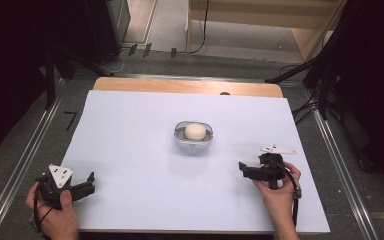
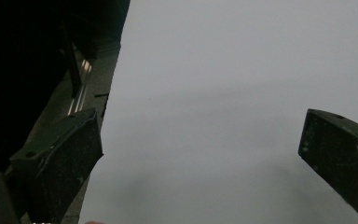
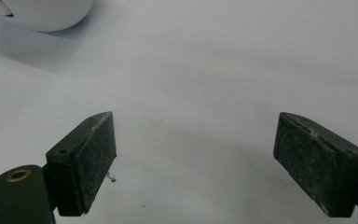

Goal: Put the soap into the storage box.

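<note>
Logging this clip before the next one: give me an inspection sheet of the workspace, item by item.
Surface: white sheet covering a wooden table, flat, unmarked.
Job's things: small pale grey bowl near the centre, holding a cream round ball; touched by neither gripper.
Clutter: nothing seen on the sheet.
Grippers: left gripper at the near left corner, jaws apart, empty; right gripper near right, jaws apart, empty, nearer the bowl.
Cables: black cable along the right wrist; more on the floor, far right.
Surroundings: grey floor, metal rails, dark curtains.
</note>
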A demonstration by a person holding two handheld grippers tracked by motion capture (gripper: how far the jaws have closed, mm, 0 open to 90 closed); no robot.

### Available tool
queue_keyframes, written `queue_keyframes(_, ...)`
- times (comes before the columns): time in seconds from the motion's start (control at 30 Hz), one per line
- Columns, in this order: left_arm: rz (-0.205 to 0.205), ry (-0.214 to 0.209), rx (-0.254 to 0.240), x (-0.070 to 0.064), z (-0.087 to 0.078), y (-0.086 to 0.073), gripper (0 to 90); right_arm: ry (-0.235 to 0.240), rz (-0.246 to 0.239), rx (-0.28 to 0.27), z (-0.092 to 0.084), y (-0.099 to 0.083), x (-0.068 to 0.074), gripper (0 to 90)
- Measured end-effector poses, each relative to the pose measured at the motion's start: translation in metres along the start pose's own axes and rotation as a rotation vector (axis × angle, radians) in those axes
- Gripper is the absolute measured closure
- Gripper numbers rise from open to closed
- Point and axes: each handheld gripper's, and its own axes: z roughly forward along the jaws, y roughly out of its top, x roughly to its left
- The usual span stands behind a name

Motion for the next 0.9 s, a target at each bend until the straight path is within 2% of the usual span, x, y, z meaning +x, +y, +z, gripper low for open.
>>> queue_keyframes(0.9,0.003,0.001,0.001,0.0,0.0,0.0,0.1,-0.073,0.053,-0.005,-0.032,-0.03,-0.05,13.7)
